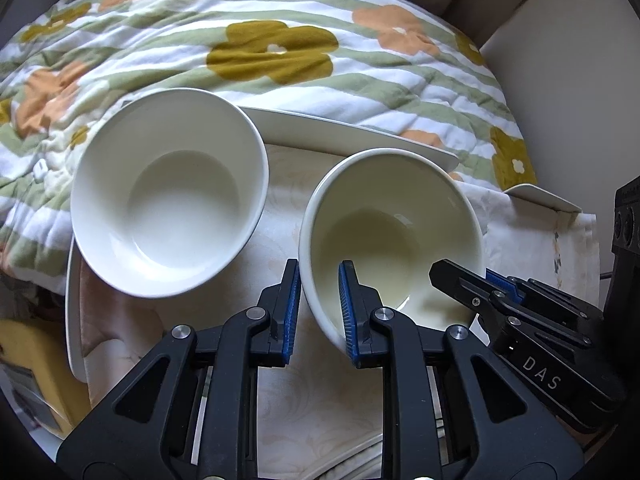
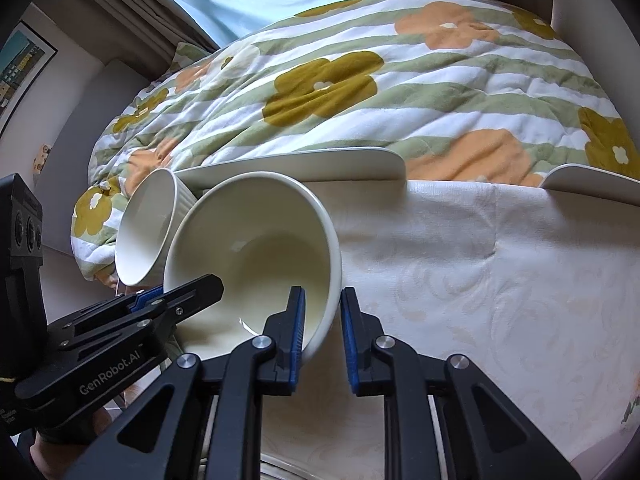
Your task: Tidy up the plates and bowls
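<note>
The left gripper (image 1: pixel 319 312) pinches the near-left rim of the cream bowl (image 1: pixel 390 232), one pad inside, one outside; the right gripper (image 2: pixel 322 336) clamps the opposite rim likewise. The bowl sits tilted on a pale patterned tablecloth (image 2: pixel 480 280). A white bowl (image 1: pixel 168 192) stands just beside it, plates (image 1: pixel 360 136) behind, and a flowered quilt (image 1: pixel 280 48) beyond.

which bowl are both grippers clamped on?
The cream bowl, nearer the cameras; both grippers pinch its rim. The whiter bowl beside it is untouched.
</note>
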A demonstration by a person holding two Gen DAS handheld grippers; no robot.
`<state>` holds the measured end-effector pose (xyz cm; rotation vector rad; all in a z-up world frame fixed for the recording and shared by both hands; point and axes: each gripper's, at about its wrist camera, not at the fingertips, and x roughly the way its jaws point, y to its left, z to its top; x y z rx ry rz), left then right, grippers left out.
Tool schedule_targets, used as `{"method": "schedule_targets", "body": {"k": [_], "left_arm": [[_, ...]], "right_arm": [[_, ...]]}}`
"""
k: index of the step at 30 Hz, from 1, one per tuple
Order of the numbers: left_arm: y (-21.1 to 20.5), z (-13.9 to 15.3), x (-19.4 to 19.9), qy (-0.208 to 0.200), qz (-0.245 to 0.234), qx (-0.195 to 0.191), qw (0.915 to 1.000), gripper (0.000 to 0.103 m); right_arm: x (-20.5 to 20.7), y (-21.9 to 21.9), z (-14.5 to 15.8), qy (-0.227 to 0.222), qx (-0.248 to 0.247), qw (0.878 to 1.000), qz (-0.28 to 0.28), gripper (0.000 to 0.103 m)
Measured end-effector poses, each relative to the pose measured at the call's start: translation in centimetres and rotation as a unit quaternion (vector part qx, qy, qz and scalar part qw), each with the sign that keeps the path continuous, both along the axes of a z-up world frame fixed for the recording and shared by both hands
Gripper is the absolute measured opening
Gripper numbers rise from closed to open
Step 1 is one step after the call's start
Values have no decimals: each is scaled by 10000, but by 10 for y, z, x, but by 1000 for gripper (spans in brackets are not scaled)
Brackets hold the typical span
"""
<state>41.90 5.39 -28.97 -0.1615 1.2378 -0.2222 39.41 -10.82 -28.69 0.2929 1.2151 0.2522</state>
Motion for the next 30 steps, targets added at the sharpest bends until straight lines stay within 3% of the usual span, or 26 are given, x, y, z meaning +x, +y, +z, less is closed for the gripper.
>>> {"method": "schedule_targets", "body": {"k": [8,15,22,30], "left_arm": [[-11,28,-13,-296,-81,72,9995,17],[-37,76,-43,-715,-165,57,9973,17],[-95,114,-99,-1008,-191,89,9947,17],[-187,126,-163,-1043,-335,-151,9939,17]], "right_arm": [[-12,-7,22,-248,-42,9997,-13,16],[-40,-34,60,-565,-49,9984,-47,16],[-91,-86,96,-903,31,9959,-35,16],[-155,-171,119,-1052,-185,9942,-94,16]]}}
